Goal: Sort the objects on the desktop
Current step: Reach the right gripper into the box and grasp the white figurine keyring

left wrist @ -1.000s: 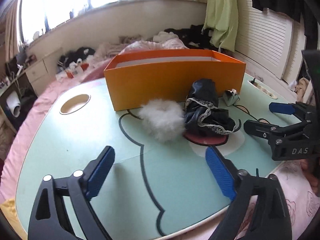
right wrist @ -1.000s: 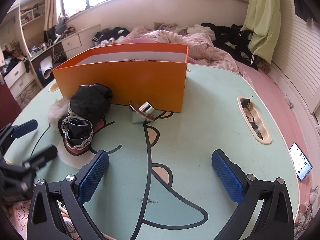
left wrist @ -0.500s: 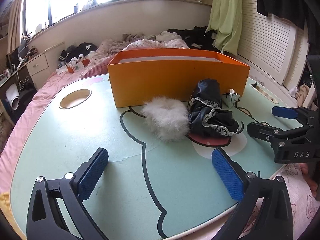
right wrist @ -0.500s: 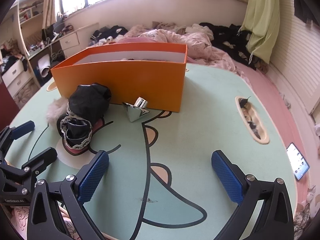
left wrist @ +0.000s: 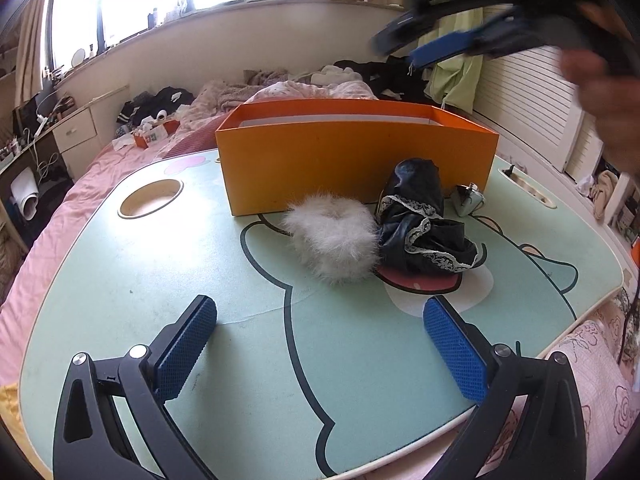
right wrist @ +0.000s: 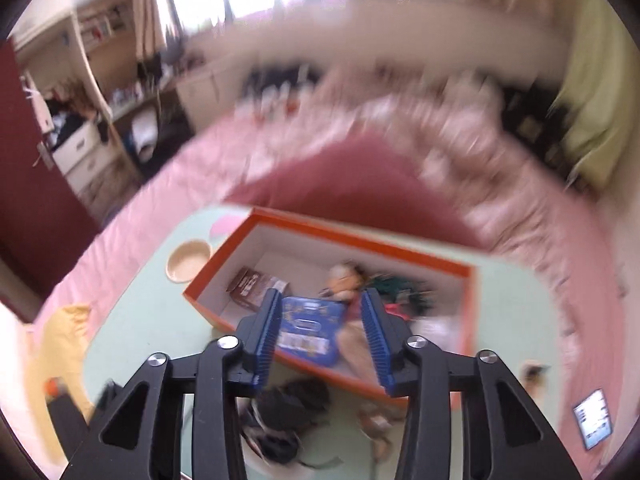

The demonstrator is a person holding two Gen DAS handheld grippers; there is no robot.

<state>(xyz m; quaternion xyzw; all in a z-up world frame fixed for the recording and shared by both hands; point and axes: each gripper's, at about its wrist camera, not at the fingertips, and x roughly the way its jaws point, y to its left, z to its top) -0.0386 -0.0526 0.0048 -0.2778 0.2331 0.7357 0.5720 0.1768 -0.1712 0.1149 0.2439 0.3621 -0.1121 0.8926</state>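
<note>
Hovering low over the near edge of the mint-green lap table (left wrist: 120,320), left gripper (left wrist: 320,344) stands wide, nothing between its blue pads. Just beyond: white fur puff (left wrist: 334,240), touching a black lace-trimmed garment (left wrist: 424,228) on its right; small silver metal object (left wrist: 466,199) past that, close to the box front. All three lie outside the orange box (left wrist: 352,160), apparently unsorted.

Right gripper (right wrist: 322,336) is high above the box, view badly blurred. Its jaws are closing and narrow; nothing seen between the pads, only box contents below: blue packet (right wrist: 308,326), brown packet (right wrist: 250,286), a doll-like thing (right wrist: 346,276).

Risks, as I judge them:
- Fur and garment touch, so a wide grab may snag both.
- Loose lace could drape over the box wall.
- Silver piece is small and glossy; likely to slip or get knocked under cloth.
- Right hand's speed could clip the box rim.
</note>
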